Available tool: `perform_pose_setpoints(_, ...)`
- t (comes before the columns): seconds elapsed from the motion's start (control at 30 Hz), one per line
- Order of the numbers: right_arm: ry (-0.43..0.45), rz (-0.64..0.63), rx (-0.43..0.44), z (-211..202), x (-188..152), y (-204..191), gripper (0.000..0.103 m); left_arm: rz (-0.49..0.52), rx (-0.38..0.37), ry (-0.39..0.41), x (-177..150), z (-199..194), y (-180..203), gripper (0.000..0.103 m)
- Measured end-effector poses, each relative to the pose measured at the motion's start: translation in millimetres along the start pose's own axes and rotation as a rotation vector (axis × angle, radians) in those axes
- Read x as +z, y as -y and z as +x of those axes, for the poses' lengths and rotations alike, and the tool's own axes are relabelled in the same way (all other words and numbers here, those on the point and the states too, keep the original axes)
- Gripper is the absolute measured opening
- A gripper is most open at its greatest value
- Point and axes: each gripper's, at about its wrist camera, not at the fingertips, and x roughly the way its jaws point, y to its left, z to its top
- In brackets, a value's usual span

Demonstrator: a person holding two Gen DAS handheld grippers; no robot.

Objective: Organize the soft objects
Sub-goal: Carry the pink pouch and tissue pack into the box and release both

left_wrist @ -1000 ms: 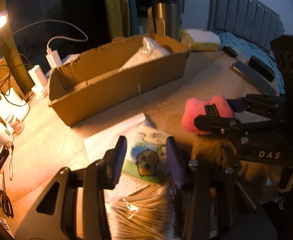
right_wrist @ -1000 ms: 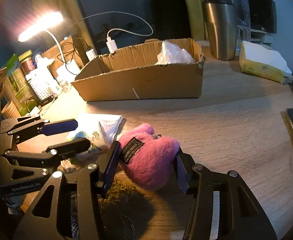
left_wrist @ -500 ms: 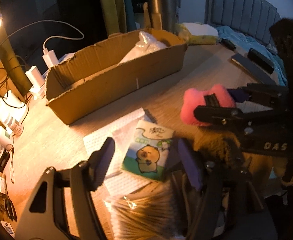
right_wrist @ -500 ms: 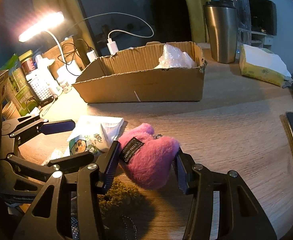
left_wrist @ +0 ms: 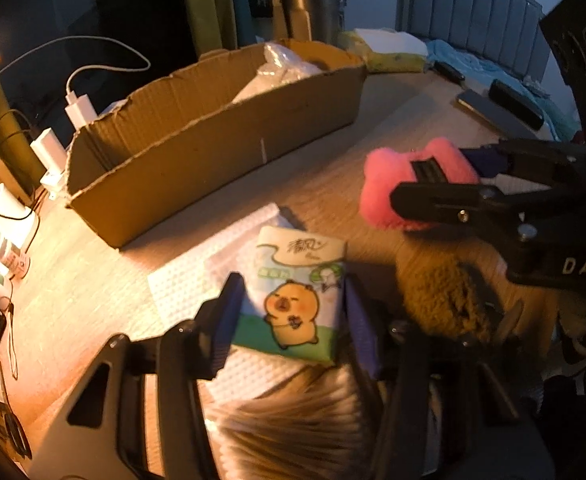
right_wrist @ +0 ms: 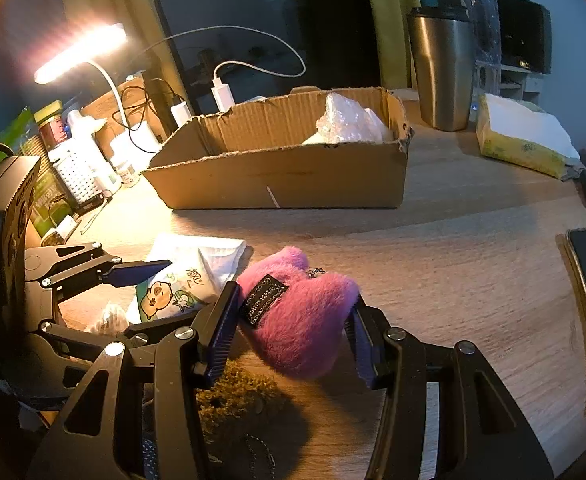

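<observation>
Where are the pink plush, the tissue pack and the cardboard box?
pink plush [right_wrist: 305, 328], right wrist view, middle of its fur.
tissue pack [left_wrist: 297, 296], left wrist view, printed front.
cardboard box [right_wrist: 293, 176], right wrist view, front wall.

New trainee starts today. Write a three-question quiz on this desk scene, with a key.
1. True or false: the cardboard box already holds a clear plastic bag.
2. What sits between the right tongs? A) steel tumbler B) pink plush heart C) phone
3. Fill in: the left tongs, closing, straddle a ____ printed with a cartoon animal.

Key: 1 true; 2 B, the pink plush heart, pads pressing its sides; 3 tissue pack.
</observation>
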Motion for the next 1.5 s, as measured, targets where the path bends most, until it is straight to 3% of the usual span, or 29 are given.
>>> perform_pose_setpoints(0.57, 0.055, -0.045, -0.014, -9, 28, -11, 0.053, -0.147, -0.013, 0.19, 27, -53, -40, 0.051)
perform_pose_setpoints(1.03, 0.094, -0.071, -0.018, -5, 59, -12, 0.053, -0.263, -0.056, 0.257, 54, -60, -76, 0.051)
perform_pose_setpoints(1.5, 0.119, -0.091, 0.011, 15, 93, -9, 0.053, -0.355, -0.038, 0.285, 72, -40, -92, 0.051)
